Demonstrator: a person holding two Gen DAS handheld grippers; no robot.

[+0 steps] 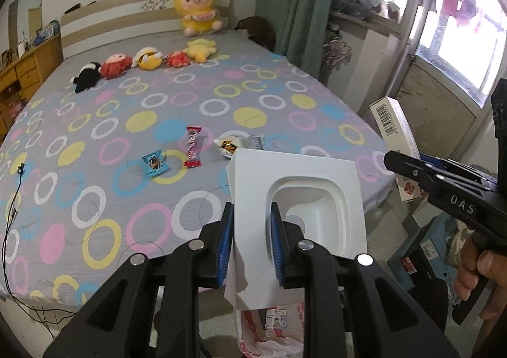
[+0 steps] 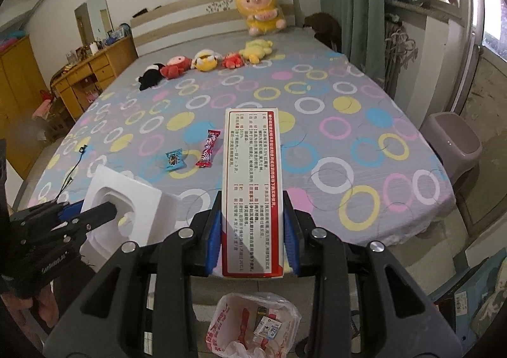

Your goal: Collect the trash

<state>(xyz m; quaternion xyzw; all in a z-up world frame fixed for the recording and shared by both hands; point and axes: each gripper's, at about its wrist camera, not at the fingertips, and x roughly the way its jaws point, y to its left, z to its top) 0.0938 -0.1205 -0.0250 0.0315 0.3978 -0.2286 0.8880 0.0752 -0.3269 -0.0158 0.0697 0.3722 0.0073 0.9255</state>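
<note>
- Here, a white moulded plastic tray (image 1: 298,187) with a rounded hollow is held in the left gripper (image 1: 252,231); its blue pads (image 1: 225,244) are pressed onto the tray's near-left rim, one outside and one inside the hollow.
- A long white cardboard box (image 2: 252,193) with a red border and printed text is clamped lengthwise between the blue pads (image 2: 213,240) of the right gripper (image 2: 252,231), and it reaches forward past the fingertips.
- Both items are held above the near edge of the bed covered by a grey sheet with coloured rings (image 2: 332,136).
- A white plastic bag with red print (image 2: 253,326) is seen open on the floor directly below the right gripper, with a few scraps inside it.
- Ahead of the grippers, a small blue snack wrapper (image 2: 174,160) and a red-and-white candy wrapper (image 2: 209,149) are seen lying on the sheet, near each other but apart.
- Just beyond the tray, a crumpled white wrapper with orange markings (image 1: 231,144) is seen on the sheet.
- Far ahead, a row of small plush toys (image 2: 206,61) is laid out towards the headboard.
</note>
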